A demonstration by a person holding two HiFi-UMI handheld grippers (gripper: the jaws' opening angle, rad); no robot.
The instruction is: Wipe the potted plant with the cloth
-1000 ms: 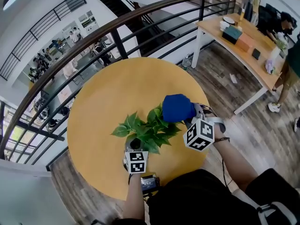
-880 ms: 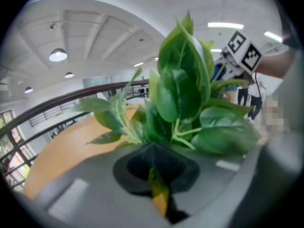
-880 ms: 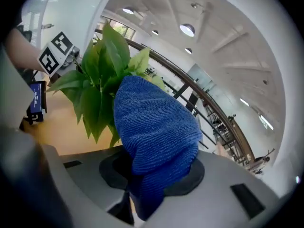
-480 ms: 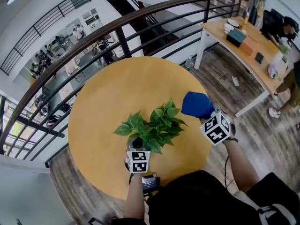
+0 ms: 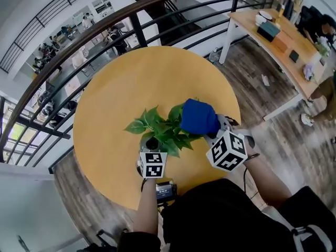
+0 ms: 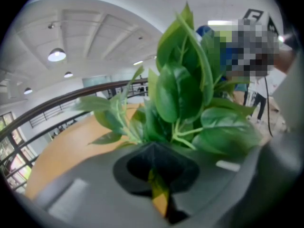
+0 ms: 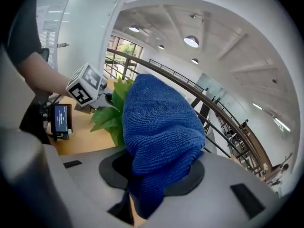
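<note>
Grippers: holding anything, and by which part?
Right gripper pinches the blue cloth by its bunched lower end. Left gripper sits at the potted plant's base, jaws nearly together; a grip cannot be confirmed.

Blue cloth (image 5: 198,116) by green potted plant (image 5: 160,130)

On the table (image 5: 115,88) stands the plant (image 5: 160,130), cloth (image 5: 198,117) at its right.

This looks like an upper gallery in an open-plan office or lab building: a curved dark railing (image 5: 137,30) overlooks a lower floor (image 5: 60,43) of people at workstations, with plank flooring (image 5: 273,135), a round yellow table (image 5: 131,83) and a long cluttered desk (image 5: 273,51).
</note>
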